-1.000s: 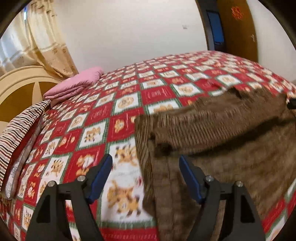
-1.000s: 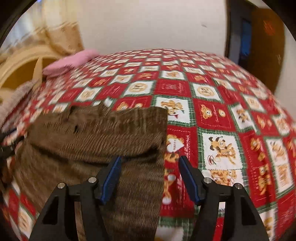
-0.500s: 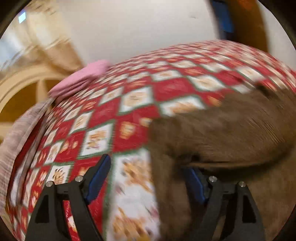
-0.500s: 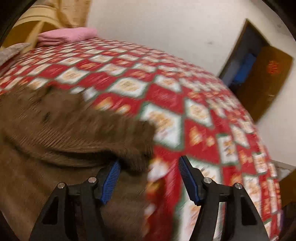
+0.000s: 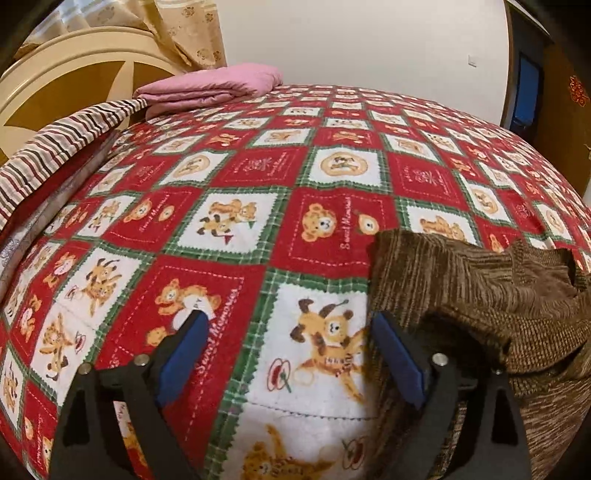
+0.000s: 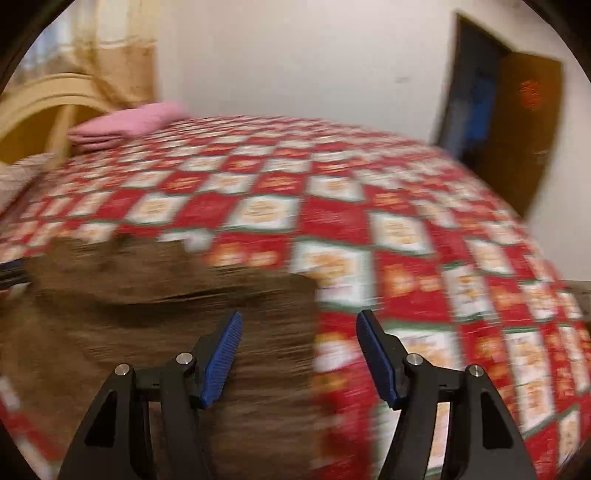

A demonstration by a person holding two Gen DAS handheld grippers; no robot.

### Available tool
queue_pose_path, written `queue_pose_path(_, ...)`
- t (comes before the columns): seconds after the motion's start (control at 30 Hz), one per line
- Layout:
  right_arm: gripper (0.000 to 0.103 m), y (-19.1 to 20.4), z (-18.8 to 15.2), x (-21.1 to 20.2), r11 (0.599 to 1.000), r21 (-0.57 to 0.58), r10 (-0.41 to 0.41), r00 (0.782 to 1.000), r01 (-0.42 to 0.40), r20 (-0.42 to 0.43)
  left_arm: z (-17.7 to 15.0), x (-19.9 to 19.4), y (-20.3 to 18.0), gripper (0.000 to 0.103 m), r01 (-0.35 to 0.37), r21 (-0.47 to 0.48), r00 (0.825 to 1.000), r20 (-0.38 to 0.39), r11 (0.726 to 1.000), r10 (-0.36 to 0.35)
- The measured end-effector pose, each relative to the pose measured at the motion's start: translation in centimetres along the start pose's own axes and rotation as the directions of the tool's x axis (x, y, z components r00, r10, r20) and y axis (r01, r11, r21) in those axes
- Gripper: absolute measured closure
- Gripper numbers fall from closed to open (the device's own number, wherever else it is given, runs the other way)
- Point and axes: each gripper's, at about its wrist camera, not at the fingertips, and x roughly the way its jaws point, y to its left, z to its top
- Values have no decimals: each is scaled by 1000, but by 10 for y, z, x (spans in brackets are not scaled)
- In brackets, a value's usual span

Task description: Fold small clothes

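Brown ribbed knit makes up the sweater (image 5: 480, 295), which lies on a bed under a red, white and green patchwork blanket (image 5: 258, 206); the blanket panels carry teddy bears and the stitched words "Sweet Memories", legible beside a bear face in the left wrist view and again on the red panel near the left finger; other lettering on the far red panels is too small to read.

Left gripper (image 5: 290, 354): jaws spread wide, holding nothing; the gap between the blue pads (image 5: 184, 354) lies over a white bear panel; the right-hand pad sits just beside the sweater's left edge, contact not determinable.

Right gripper (image 6: 299, 354): jaws likewise spread wide and empty; this view is motion-blurred; the left pad hangs over the brown fabric (image 6: 147, 314), the right pad over bare blanket (image 6: 443, 258); the sweater's right edge runs between them.

Sweater position: near edge of the bed, between the two grippers; its upper part is doubled over the lower part, forming a fold line running left to right; the long axis of the folded bundle therefore lies crosswise to both cameras; a dark opening shows at the far right in the left wrist view.

Far end of the bed: a folded pink cloth (image 5: 210, 86); a striped cloth (image 5: 62, 147) along the left side; a cream headboard (image 5: 55, 85) and patterned curtain (image 5: 192, 33) behind; a dark doorway (image 6: 476, 99) on the right wall.
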Motion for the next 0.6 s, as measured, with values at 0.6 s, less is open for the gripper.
queue_pose_path(0.6,38,125,25,47,980,-145,111,976,-138,-185,-4,5,29,1,152,-155,988,15,976,-151)
